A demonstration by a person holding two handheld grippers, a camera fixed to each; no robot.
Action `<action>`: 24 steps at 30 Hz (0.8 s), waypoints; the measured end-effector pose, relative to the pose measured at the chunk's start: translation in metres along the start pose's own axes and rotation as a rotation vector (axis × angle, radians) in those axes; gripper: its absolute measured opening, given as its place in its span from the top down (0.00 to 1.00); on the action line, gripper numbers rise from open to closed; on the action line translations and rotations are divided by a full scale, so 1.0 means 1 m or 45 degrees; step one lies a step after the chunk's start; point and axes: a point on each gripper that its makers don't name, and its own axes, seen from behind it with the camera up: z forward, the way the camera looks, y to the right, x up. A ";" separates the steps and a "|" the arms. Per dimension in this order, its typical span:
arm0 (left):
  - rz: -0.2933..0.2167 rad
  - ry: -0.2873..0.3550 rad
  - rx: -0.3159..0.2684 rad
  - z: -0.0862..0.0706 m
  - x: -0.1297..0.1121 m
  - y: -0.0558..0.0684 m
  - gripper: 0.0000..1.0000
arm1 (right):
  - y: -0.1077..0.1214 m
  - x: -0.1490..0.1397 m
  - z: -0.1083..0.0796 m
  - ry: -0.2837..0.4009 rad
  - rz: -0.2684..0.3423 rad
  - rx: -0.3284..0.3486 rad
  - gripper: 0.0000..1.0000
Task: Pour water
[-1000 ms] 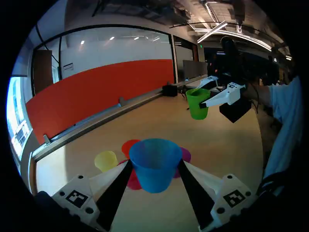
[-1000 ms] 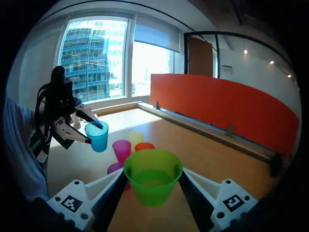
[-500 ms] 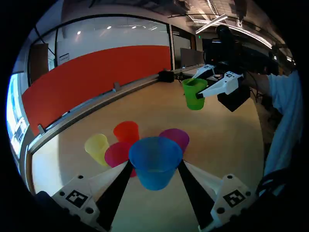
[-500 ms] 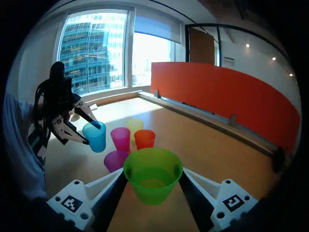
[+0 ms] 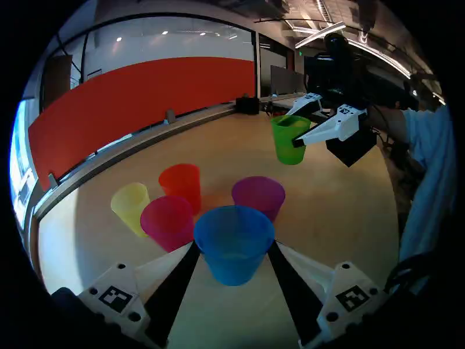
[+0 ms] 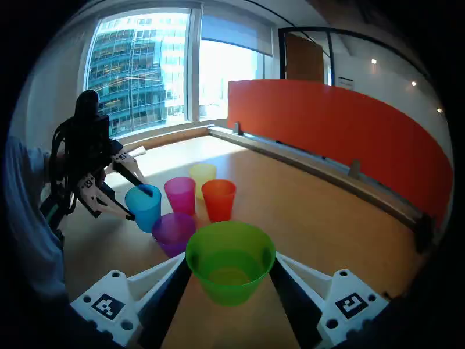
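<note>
Your left tool (image 5: 234,249) is clenched on the blue cup (image 5: 233,264), lower centre of the left gripper view. Your right tool (image 6: 231,260) grasps the green cup (image 6: 230,282), lower centre of the right gripper view, with what looks like a little water inside. The purple cup (image 5: 258,196) and pink cup (image 5: 167,220) stand close by the blue one, so a careless swing could topple them. Tilt the green cup before its rim is over the blue one and water will likely hit the surface (image 5: 334,200).

Your six: blue cup (image 5: 233,244), green cup (image 6: 231,270), yellow cup (image 5: 131,203), orange cup (image 5: 181,181), pink cup (image 5: 167,221), purple cup (image 5: 258,195).
</note>
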 end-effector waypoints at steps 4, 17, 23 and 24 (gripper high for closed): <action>-0.008 -0.007 -0.005 0.003 -0.005 0.000 0.15 | -0.001 -0.006 0.004 -0.012 0.001 0.001 0.10; -0.013 -0.016 -0.005 0.005 -0.015 -0.003 0.15 | -0.001 -0.015 0.012 -0.033 0.004 -0.004 0.10; -0.010 -0.025 -0.002 0.007 -0.020 -0.003 0.15 | 0.000 -0.019 0.013 -0.041 0.005 -0.011 0.10; -0.010 -0.026 -0.003 0.007 -0.021 -0.003 0.15 | 0.000 -0.020 0.014 -0.044 0.004 -0.012 0.10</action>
